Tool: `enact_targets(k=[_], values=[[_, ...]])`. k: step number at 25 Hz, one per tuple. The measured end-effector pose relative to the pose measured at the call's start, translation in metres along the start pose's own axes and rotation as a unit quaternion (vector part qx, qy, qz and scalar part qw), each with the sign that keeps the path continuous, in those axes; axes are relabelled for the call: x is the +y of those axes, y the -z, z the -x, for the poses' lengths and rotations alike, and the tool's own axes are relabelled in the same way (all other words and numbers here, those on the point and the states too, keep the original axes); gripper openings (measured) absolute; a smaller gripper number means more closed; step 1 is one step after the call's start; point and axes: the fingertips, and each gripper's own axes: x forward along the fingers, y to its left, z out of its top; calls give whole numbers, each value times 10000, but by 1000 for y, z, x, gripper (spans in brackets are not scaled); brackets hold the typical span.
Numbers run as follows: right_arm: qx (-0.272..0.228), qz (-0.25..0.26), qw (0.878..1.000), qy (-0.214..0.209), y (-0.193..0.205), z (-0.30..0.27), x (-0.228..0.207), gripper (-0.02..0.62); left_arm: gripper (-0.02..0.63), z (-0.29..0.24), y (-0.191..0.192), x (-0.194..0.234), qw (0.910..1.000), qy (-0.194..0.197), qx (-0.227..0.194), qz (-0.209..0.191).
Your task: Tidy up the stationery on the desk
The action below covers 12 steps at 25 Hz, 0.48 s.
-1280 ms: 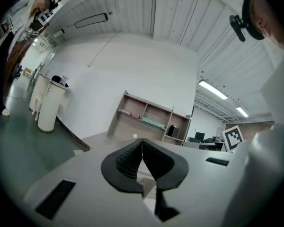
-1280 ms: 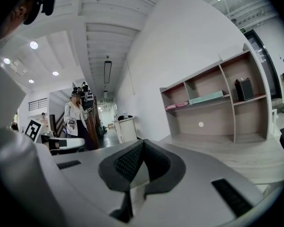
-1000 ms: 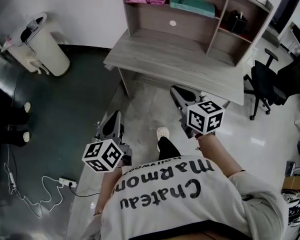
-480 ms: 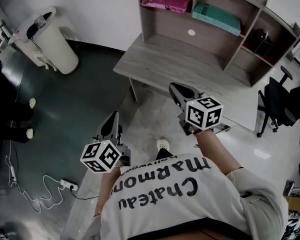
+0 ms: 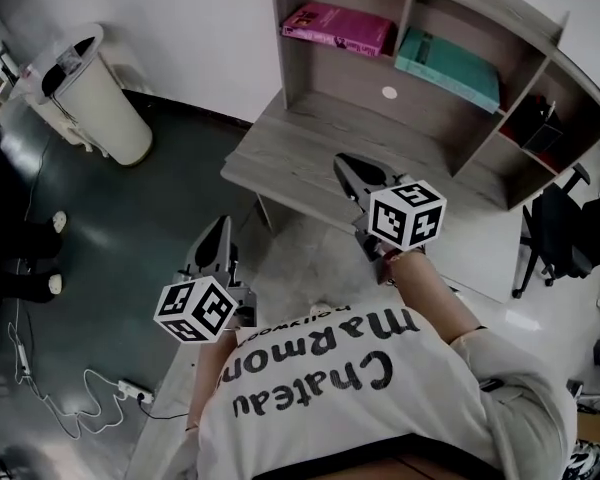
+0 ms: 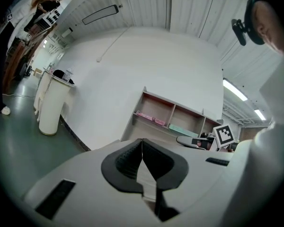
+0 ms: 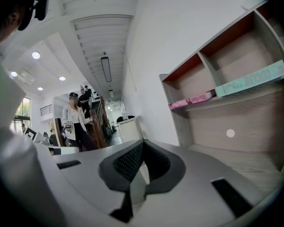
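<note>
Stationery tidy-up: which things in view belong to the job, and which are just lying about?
Job: desk, pink book, teal book, dark items in the right compartment (unclear), left gripper and right gripper, both shut and empty.
Lying about: white bin, power strip, office chair.

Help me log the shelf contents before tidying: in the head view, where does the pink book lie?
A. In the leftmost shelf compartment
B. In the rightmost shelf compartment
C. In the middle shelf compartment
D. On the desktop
A: the head view shows the pink book lying flat in the leftmost compartment, with the teal book in the next compartment over.
</note>
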Motion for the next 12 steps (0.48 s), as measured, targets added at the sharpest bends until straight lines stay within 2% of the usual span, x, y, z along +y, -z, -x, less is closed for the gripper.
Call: enact_targets(k=[7,12], values=[[-205,34,9998,55,-20,-24,-39,12,17,-50,-12,7,9999,86,-121,-72],[-67,-180,9996,185,-9,-32,-60,12,17,-69,-3,15,9999,78,84,-3]])
